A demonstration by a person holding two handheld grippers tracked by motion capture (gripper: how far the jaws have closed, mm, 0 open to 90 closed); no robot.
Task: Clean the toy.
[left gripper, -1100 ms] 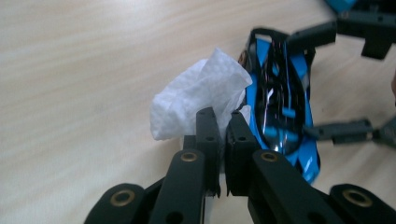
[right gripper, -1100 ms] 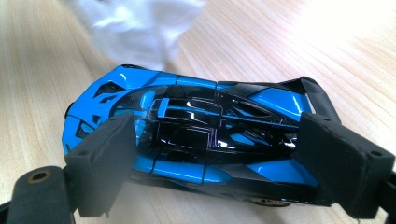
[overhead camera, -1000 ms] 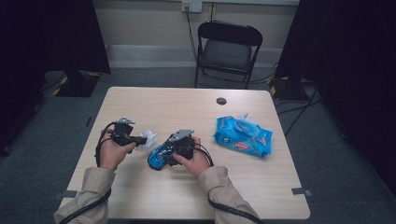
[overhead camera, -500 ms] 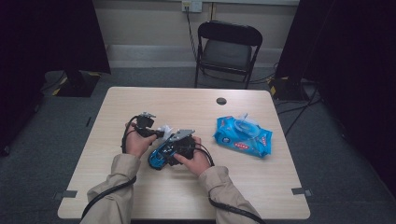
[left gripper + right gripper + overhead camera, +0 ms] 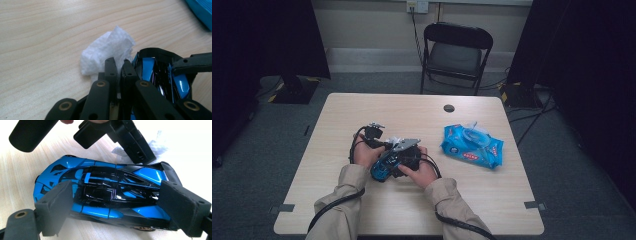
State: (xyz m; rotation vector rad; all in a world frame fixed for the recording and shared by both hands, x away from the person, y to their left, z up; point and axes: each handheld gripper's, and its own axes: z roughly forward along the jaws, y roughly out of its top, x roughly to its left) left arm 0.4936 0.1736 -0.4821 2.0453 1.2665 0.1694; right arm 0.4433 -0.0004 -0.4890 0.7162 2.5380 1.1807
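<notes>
A blue and black toy car (image 5: 105, 192) lies lengthwise between the pads of my right gripper (image 5: 117, 202), which is shut on its nose and tail. In the high view the car (image 5: 381, 169) sits low over the table under the right gripper (image 5: 404, 155). My left gripper (image 5: 117, 62) is shut on a crumpled white wipe (image 5: 105, 52), and the wipe rests at the car's rear end (image 5: 150, 70). The right gripper view has the left gripper (image 5: 135, 145) coming in from the top with the wipe (image 5: 155, 145) behind it. Both hands sit close together mid-table (image 5: 362, 115).
A blue pack of wet wipes (image 5: 472, 146) lies to the right of the hands, its lid open. A small black disc (image 5: 449, 108) sits near the table's far edge. A black folding chair (image 5: 454, 52) stands beyond the table. Cables trail from both grippers toward the near edge.
My left hand has moved right and slightly down with the wipe, from apart at the left to right against the car. The right hand and car have stayed put.
</notes>
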